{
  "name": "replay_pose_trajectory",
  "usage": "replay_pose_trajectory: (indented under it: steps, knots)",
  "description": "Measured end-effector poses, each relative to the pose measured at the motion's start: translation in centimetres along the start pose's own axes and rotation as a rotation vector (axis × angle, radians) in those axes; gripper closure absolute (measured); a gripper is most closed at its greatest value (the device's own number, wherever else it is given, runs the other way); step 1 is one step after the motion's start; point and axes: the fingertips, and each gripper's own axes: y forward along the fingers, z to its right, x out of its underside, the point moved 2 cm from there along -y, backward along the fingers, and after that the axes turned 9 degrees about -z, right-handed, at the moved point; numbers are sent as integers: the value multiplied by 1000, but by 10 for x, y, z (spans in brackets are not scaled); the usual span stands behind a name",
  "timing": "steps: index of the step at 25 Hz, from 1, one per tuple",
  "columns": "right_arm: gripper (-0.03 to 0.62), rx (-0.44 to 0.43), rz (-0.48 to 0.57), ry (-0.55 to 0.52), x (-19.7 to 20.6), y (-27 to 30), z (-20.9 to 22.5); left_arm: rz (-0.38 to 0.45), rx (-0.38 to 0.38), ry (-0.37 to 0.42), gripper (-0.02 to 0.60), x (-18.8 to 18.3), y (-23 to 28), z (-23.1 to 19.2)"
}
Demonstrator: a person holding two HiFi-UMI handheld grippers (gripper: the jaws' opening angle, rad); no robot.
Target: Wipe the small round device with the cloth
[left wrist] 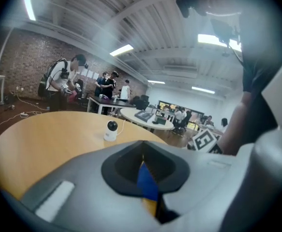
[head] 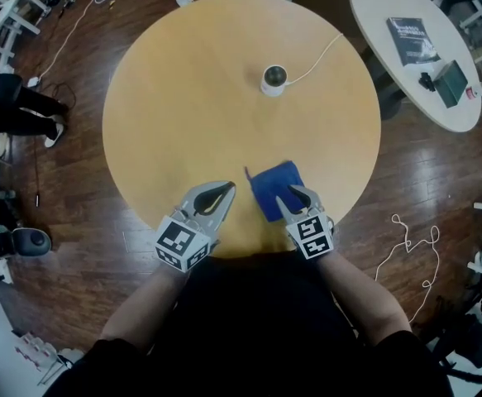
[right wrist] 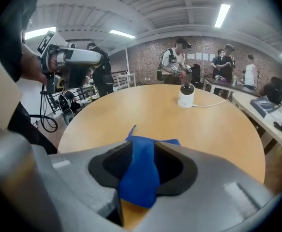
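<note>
Surface: round light-wood table (head: 141,122) on a dark plank floor (head: 75,222), with a white oval side table (head: 389,64) at upper right carrying a dark book (head: 412,40) whose cover print is too small to read. The only markings near at hand are the black-and-white square codes on the two gripper cubes. Small round white device (head: 274,79) stands upright on the far half of the table, with a white cable (head: 319,56) running off its right side. Both forearms reach in from the near edge, side by side. Left gripper (head: 226,188) sits low over bare wood, tips meeting, nothing held. Right gripper (head: 287,195) tilts down over the crumpled blue cloth (head: 272,184), which lies on the near table edge. Its jaws stand apart with cloth between them, pads not pressing.
</note>
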Motion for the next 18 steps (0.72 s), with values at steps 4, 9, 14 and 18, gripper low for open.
replay_pose_trajectory:
  steps: [4,9,14,18]
  knots:
    - [417,-26,-46,-15,7,9,-9,-19,1,-39,578,4,0,-2]
    - [396,-34,-69,21,17,13,-6,-69,8,-17,578,10,7,1]
    - [378,-46,-97,40,21,18,-6,-178,26,-34,567,35,20,5]
    - [378,-35,-119,23,24,20,-3,-225,32,-40,516,48,30,9]
